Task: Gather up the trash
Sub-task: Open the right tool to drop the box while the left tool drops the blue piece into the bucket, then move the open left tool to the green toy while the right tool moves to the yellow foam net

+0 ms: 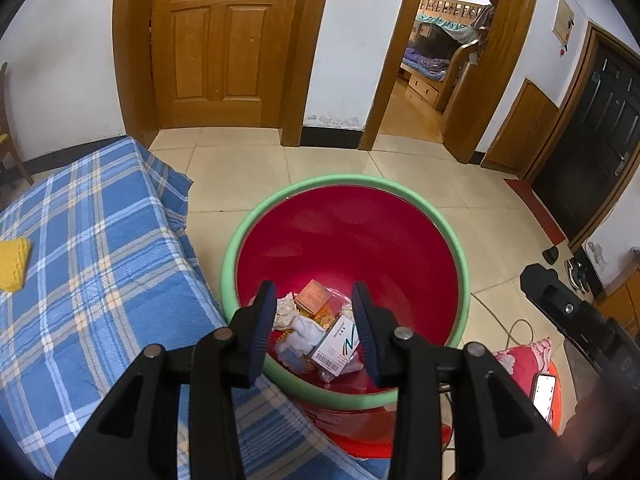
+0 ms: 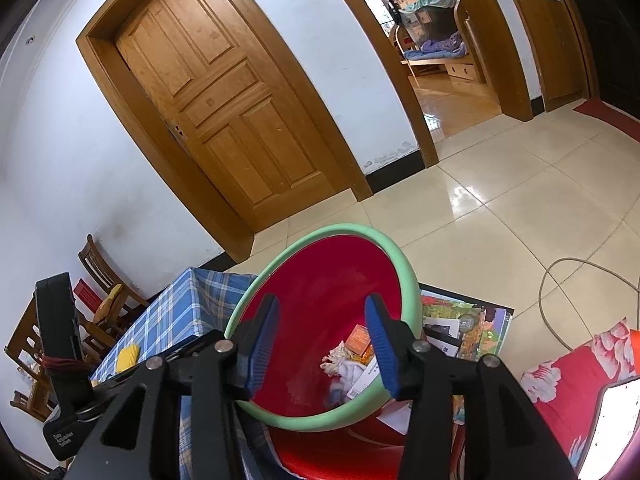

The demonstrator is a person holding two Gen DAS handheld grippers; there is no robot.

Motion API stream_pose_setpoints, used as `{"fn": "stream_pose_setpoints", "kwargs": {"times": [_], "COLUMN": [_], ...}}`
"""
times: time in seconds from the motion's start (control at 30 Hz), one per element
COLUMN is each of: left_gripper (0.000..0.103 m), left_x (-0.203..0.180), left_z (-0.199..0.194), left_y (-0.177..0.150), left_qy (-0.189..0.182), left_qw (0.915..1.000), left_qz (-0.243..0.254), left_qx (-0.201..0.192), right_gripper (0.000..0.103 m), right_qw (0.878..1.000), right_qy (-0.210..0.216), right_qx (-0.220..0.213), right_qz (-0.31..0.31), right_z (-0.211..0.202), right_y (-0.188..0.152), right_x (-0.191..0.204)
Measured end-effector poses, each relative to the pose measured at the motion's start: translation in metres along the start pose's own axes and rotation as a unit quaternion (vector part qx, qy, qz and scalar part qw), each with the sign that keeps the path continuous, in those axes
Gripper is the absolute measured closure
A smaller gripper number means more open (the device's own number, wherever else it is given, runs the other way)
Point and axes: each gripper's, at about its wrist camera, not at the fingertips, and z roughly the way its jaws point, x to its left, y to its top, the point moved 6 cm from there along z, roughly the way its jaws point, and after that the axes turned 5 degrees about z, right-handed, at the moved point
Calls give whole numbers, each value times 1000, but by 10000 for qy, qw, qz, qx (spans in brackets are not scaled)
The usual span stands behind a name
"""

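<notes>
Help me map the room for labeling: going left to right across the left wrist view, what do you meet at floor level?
Yellow cloth → blue plaid cover → red bin with green rim → phone.

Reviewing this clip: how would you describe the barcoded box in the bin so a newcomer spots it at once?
Find the red bin with the green rim, beside the blue plaid cloth. At its bottom, among crumpled tissues, lies the white box. Only it shows a barcode and a green-and-red stripe; the orange box behind it does not.
</notes>
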Motion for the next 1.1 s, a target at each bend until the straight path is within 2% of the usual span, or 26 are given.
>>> {"fn": "stream_pose_setpoints", "kwargs": {"times": [0.23,0.5,0.57,0.67,0.9,1.1], "left_gripper": [64,64,60,50,49,49], "left_x": [17,46,56,73,117,167], "left_z": [-18,-44,-49,-59,-80,-97], "left_y": [1,0,0,-2,-11,-18], "left_qy": [107,389,476,671,1082,1462], "left_qw": [9997,9984,9977,9959,9904,9824], "left_qz": [-162,-305,-375,-486,-741,-1046], "left_qx": [-122,-279,-300,-375,-434,-500], "right_gripper": [50,38,31,28,25,25], "right_qw": [9999,9993,9991,9987,9975,9958], "right_qy": [66,240,276,330,412,523], "right_qx": [10,109,150,211,326,398], "right_qz": [-86,-258,-292,-340,-480,-632], "right_z": [-3,-6,-6,-5,-2,1], "right_y": [-2,-9,-12,-16,-26,-31], "right_x": [8,31,37,45,67,92]}}
